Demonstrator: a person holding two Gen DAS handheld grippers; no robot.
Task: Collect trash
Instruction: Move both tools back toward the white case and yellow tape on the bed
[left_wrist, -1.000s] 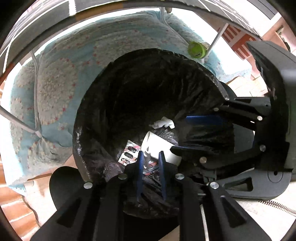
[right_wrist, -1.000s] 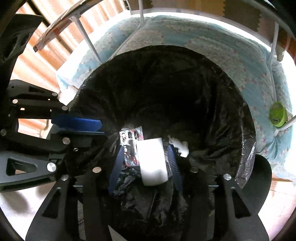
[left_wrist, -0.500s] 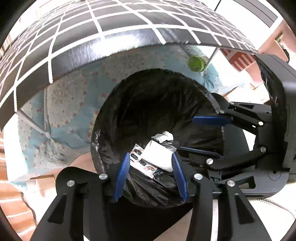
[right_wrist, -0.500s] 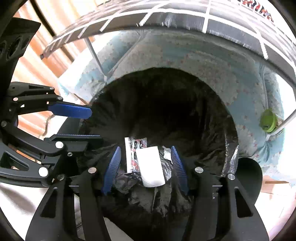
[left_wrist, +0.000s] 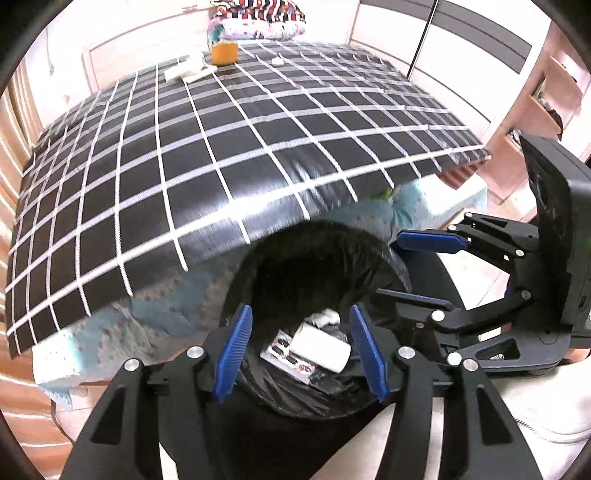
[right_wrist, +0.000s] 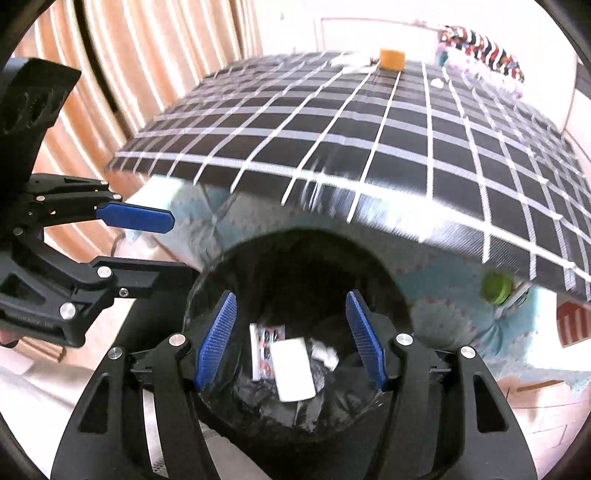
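Hanging above the bin (left_wrist: 317, 402), the left gripper (left_wrist: 301, 350) and right gripper (right_wrist: 290, 341) have just been opening, nothing between their half-spread jaws. Down in the bin lie a white paper cup (right_wrist: 293, 369), a printed wrapper (right_wrist: 264, 341) and crumpled tissue (right_wrist: 325, 352): all look light, soft, crushable, best pinched across the middle.

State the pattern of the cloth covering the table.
Black squares with white grid lines, on the tablecloth; clearest in the left wrist view.
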